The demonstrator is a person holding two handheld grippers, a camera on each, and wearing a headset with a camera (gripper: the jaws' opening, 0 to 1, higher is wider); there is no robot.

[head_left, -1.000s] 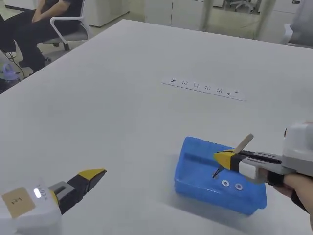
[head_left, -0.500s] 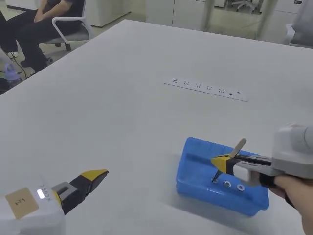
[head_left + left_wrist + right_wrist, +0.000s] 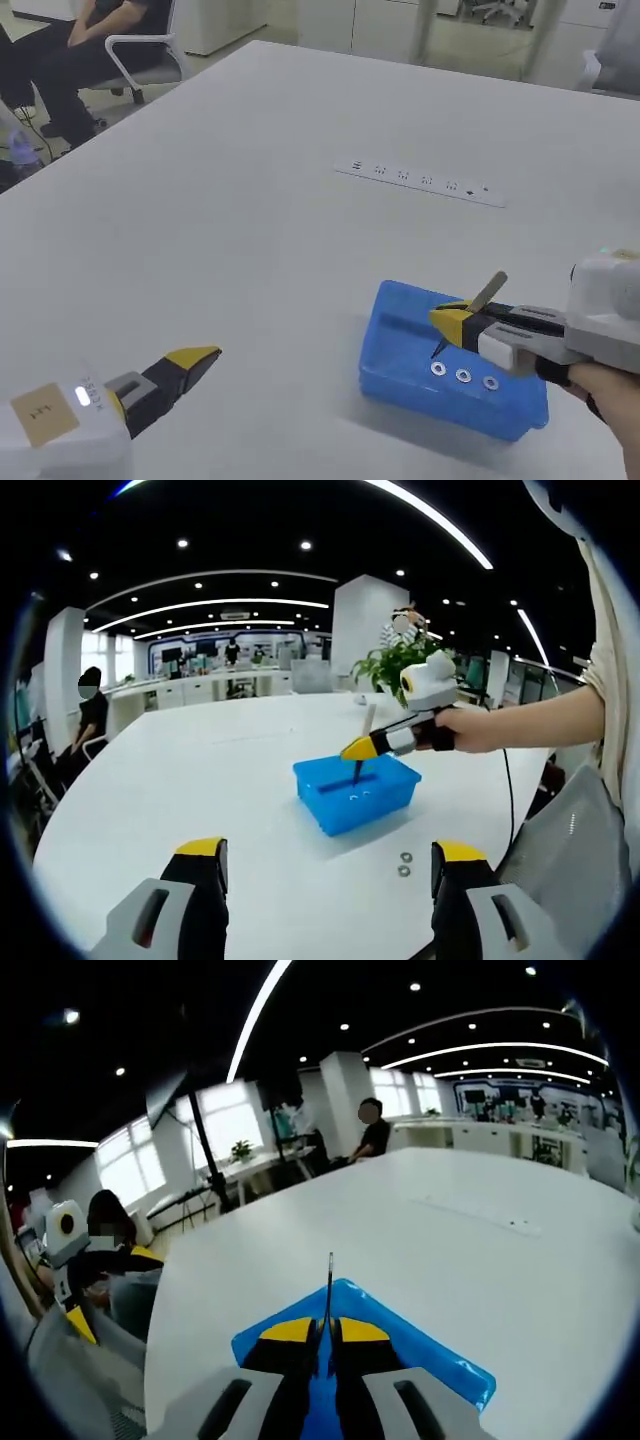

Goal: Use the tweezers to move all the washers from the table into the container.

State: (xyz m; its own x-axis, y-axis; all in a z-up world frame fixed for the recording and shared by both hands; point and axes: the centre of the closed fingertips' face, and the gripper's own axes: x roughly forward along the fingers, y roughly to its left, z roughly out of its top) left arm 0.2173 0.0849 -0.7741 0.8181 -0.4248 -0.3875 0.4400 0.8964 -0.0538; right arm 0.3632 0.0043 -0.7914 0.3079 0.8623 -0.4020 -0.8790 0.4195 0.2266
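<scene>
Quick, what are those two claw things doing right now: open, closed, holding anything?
Left gripper: open, holding nothing.
Right gripper: shut on the tweezers, whose tips point down into the blue container.

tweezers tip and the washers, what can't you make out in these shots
- tweezers tip: too small in the head view to tell whether it holds a washer.
- container floor: in the right gripper view the right gripper covers it, so no washers can be counted there.
- loose washers on the table: tiny in the left gripper view; two seem there, more could lie behind the left gripper.
</scene>
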